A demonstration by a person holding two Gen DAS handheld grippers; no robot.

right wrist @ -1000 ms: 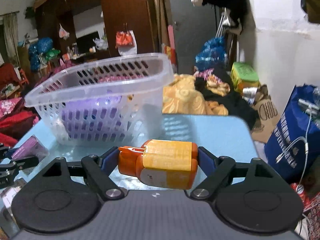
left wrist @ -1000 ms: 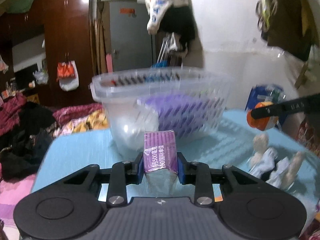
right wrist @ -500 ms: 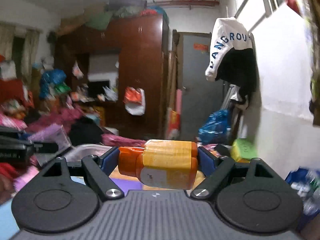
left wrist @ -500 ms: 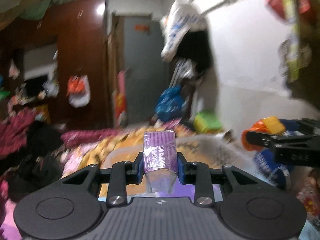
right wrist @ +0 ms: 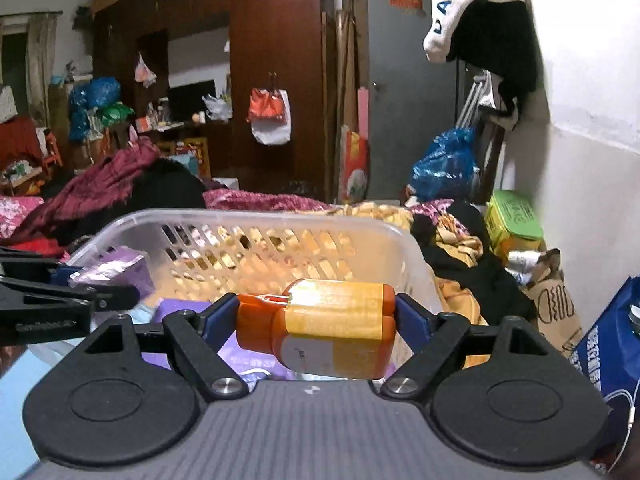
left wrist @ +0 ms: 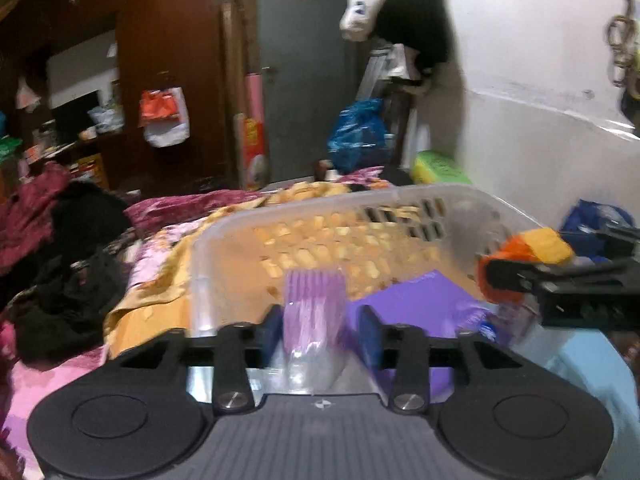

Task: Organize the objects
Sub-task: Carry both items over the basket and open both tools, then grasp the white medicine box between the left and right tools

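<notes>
My left gripper [left wrist: 320, 332] hovers over the clear slatted basket [left wrist: 400, 216]; its jaws are opening. The purple packet [left wrist: 314, 304] is still between them, blurred, with a gap to the right pad. A flat purple pack [left wrist: 420, 300] lies inside the basket. My right gripper [right wrist: 316, 320] is shut on an orange bottle with a yellow label [right wrist: 332, 320], held sideways above the basket's [right wrist: 260, 216] near side. In the right wrist view the left gripper [right wrist: 60, 292] and the purple packet [right wrist: 116, 268] show at the left. The bottle [left wrist: 528, 246] shows at the right in the left wrist view.
The basket stands on a light blue table [left wrist: 580, 360]. Behind it lie heaped clothes and yellow bedding [right wrist: 460, 240]. A white wall [right wrist: 592, 160] runs along the right, with a green box [right wrist: 514, 216] and a blue bag [right wrist: 612, 344] below it.
Both grippers rose and moved forward from in front of the basket to above it. The left jaws have widened and the purple packet now sits loose between them. The right grip is unchanged.
</notes>
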